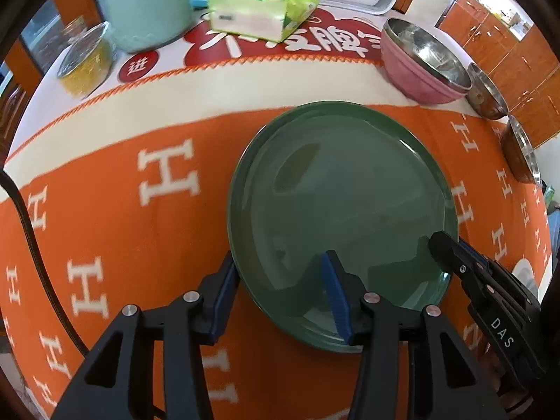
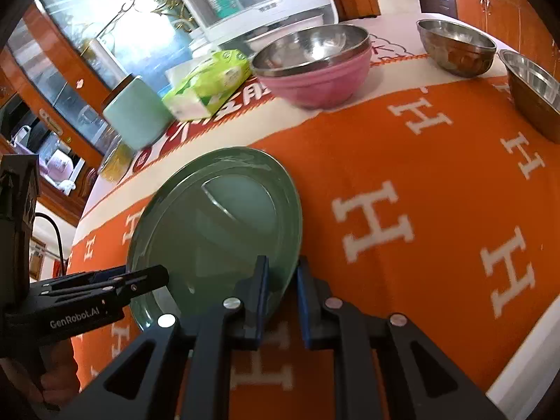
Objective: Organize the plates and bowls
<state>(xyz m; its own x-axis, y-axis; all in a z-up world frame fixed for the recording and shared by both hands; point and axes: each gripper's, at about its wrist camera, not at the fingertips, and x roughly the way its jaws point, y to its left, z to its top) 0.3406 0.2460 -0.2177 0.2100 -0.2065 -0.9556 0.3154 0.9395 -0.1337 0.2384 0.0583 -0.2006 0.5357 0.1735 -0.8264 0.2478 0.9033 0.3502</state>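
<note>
A: The green plate (image 1: 343, 224) is being held at its near rim by both tools, on the orange-draped counter (image 1: 140, 245). The right tool (image 2: 281, 294) is being clenched on the rim's edge, one pad above and one under. The left tool (image 1: 280, 294) is being kept wider: one pad lies over the plate's inside, the other just outside the rim. Whether those pads are pressing cannot be told.

B: Risks being noted?

A: The glaze looks slick and both holds sit on one side, so the far rim is likely to droop and the plate could slide out if it is being raised unevenly. The cloth could also be dragged along.

B: Containers ahead of the tools?

A: A steel bowl (image 2: 311, 49) is being carried nested inside a pink bowl (image 2: 315, 84); it looks empty. Two more steel bowls (image 2: 455, 47) are sitting farther right, seemingly empty. A tissue pack (image 1: 262, 7), pale green canister (image 1: 147, 7) and jar (image 1: 85, 59) with yellowish contents are standing beyond, to the left.
</note>
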